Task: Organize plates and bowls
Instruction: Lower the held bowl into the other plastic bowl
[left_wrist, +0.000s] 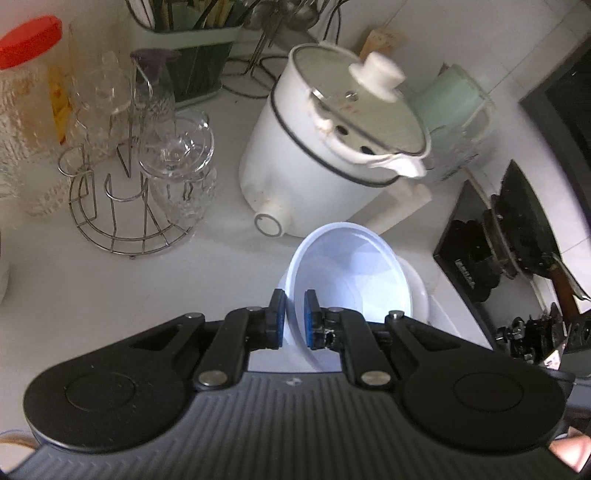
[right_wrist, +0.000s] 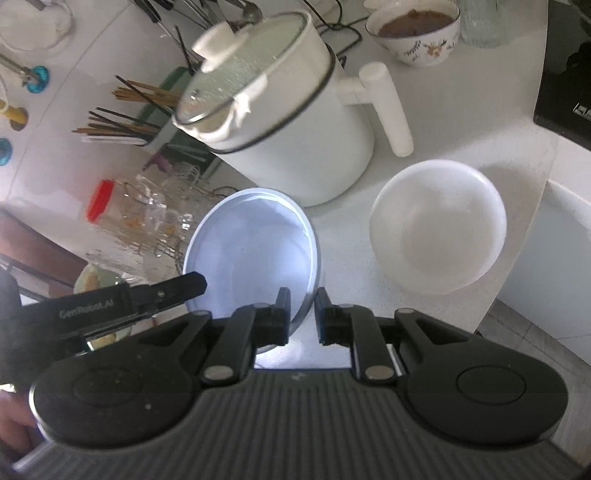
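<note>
Left tongs (left_wrist: 294, 319) clamped on the near rim of a white bowl (left_wrist: 351, 269), which is tilted above the white desk (left_wrist: 184, 273), just in front of the white electric pot (left_wrist: 325, 147). Right tongs (right_wrist: 301, 317) nearly closed, pads either side of that bowl's rim (right_wrist: 255, 251); actual contact unclear. Second white bowl (right_wrist: 437, 229) sits on the desk to the right, near the edge.

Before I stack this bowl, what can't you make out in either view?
- Bluish bowl: near rim hidden behind the left tool in the left wrist view.
- White bowl: mostly hidden by the bluish bowl in the left wrist view.
- Right tool: pad contact on the rim unclear.
</note>
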